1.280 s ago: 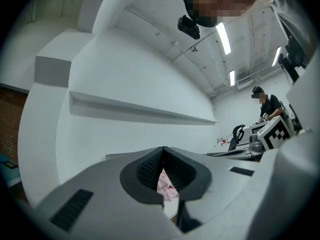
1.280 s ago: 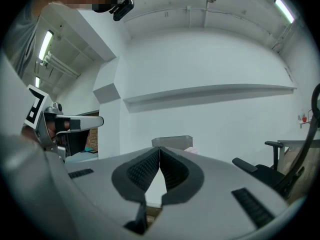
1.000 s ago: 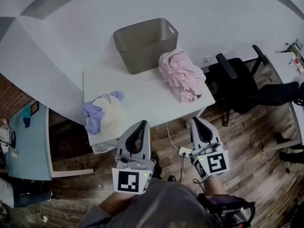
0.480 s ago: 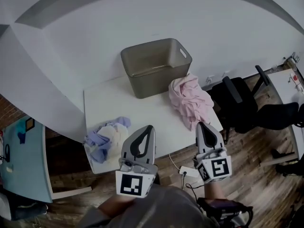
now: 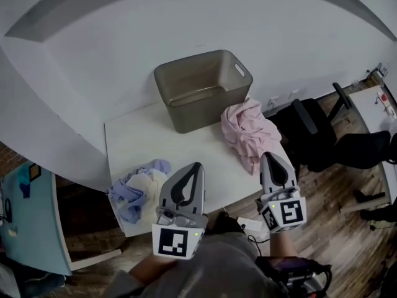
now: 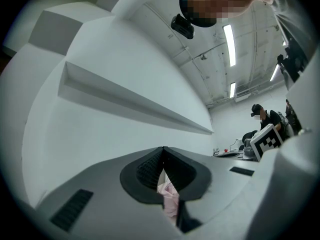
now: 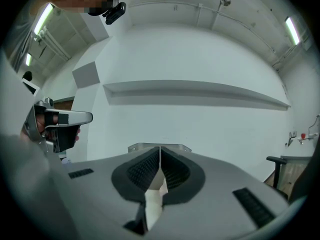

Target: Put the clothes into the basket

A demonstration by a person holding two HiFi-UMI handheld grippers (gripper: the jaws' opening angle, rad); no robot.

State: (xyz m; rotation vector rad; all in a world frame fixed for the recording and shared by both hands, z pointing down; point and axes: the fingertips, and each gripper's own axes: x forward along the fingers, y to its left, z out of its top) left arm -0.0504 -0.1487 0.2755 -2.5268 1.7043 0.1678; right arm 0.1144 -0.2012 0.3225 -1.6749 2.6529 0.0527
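The clothes are not in yet. I see a pink heap [image 5: 248,131] on the counter [image 5: 158,143] just right of the basket [image 5: 186,113], and a lavender-and-cream heap [image 5: 138,188] at the counter's near left corner. The basket stands at the far edge and looks empty to me, so I judge nothing is done and both heaps are left to move. My count: two heaps, one basket. My left hand-held gripper [image 5: 195,166] and right hand-held gripper [image 5: 273,158] hang by the near edge, each clenched on nothing, jaws pressed together.
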